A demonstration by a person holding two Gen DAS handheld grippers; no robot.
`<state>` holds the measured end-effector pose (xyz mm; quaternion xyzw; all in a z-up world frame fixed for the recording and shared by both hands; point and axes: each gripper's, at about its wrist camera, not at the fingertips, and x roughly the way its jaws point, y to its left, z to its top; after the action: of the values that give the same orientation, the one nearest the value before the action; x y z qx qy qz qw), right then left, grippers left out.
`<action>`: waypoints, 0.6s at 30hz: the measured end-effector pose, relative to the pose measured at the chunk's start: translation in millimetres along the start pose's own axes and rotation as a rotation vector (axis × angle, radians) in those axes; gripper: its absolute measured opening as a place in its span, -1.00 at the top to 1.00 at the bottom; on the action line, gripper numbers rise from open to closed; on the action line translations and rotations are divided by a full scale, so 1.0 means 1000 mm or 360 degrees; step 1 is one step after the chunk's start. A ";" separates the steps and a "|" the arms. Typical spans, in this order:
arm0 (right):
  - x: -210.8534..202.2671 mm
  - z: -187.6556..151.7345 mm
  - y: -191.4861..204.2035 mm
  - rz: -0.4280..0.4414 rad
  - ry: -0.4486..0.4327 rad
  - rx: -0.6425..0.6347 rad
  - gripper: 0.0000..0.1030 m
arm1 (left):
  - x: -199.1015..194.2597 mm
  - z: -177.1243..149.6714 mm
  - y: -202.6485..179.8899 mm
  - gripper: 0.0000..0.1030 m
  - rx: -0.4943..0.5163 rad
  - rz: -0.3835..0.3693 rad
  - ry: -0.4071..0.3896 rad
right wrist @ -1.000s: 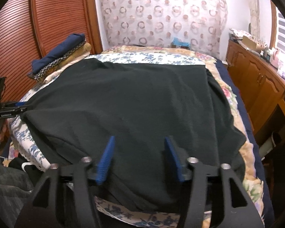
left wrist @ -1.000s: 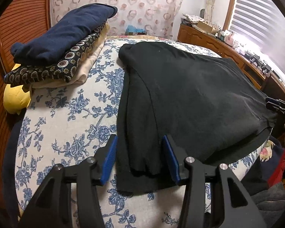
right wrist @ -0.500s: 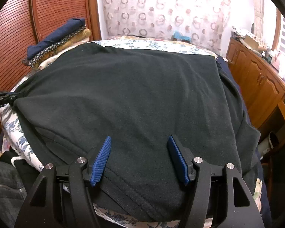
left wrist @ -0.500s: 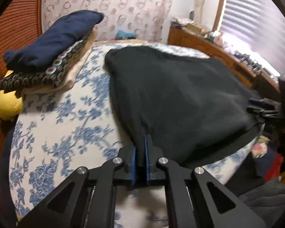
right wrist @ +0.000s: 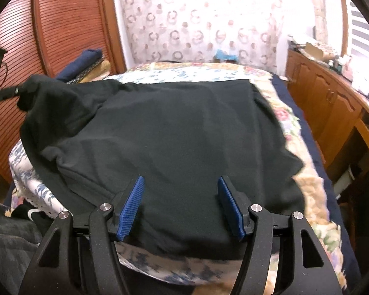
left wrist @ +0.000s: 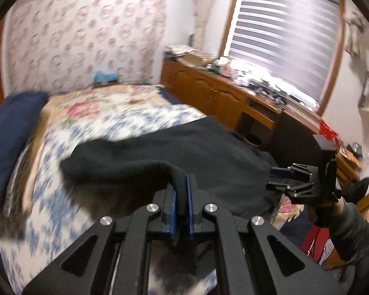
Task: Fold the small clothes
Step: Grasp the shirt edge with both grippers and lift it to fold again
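Left gripper (left wrist: 181, 205): fingers clamped on edge of dark soft cotton garment (right wrist: 174, 132), lifted for fold. Right gripper (right wrist: 182, 206): fingers apart above near hem, ungrasped.

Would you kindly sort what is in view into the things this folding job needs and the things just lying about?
In use:
- black garment, one edge lifted off the bed
- left claw, shut on that edge
- right claw, open above the garment
- floral bedspread as the work surface

Lying about:
- stack of folded clothes
- cluttered wooden cabinets
- window blind
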<state>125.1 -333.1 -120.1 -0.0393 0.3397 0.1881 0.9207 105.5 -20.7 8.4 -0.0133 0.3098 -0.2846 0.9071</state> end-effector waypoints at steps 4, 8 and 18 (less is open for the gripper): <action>-0.018 -0.005 -0.021 -0.0037 -0.0048 0.0077 -0.24 | 0.025 0.032 -0.028 0.93 0.0104 -0.0087 0.0021; -0.031 -0.012 -0.038 -0.0056 -0.0082 0.0134 -0.24 | 0.051 0.057 -0.060 0.93 0.0201 -0.0176 0.0063; -0.059 -0.027 -0.066 -0.0110 -0.0156 0.0224 -0.24 | 0.109 0.108 -0.151 0.93 0.0416 -0.0377 0.0143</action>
<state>91.8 -418.4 -106.9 0.0232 0.3051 0.1334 0.9426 160.6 -220.8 65.9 0.0812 0.3067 -0.4276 0.8465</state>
